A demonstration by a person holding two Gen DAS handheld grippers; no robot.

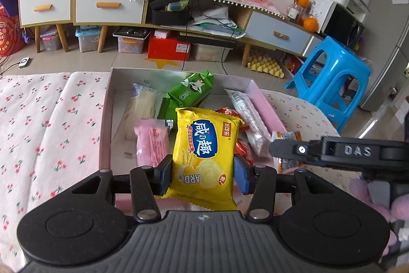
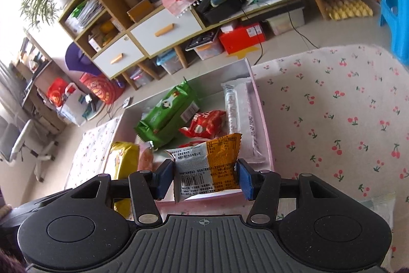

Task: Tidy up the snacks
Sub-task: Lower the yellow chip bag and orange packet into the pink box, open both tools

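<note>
My left gripper (image 1: 203, 172) is shut on a yellow biscuit packet (image 1: 204, 145), held over the near end of a pink-rimmed box (image 1: 265, 109) on a cherry-print cloth. My right gripper (image 2: 204, 177) is shut on a small orange-and-silver snack packet (image 2: 207, 168), also above the box's near edge (image 2: 265, 145). Inside the box lie a green packet (image 1: 190, 94) (image 2: 168, 114), a pink packet (image 1: 150, 145), a red packet (image 2: 207, 123), a long clear-wrapped bar (image 1: 245, 114) (image 2: 232, 109) and a pale packet (image 1: 141, 104). The right gripper's arm (image 1: 340, 151) shows at the right of the left wrist view.
The cherry-print cloth (image 2: 332, 119) spreads to both sides of the box. Beyond the table's far edge are a tiled floor, a low cabinet with drawers (image 1: 107, 4), storage bins beneath it, and a blue plastic stool (image 1: 337, 83).
</note>
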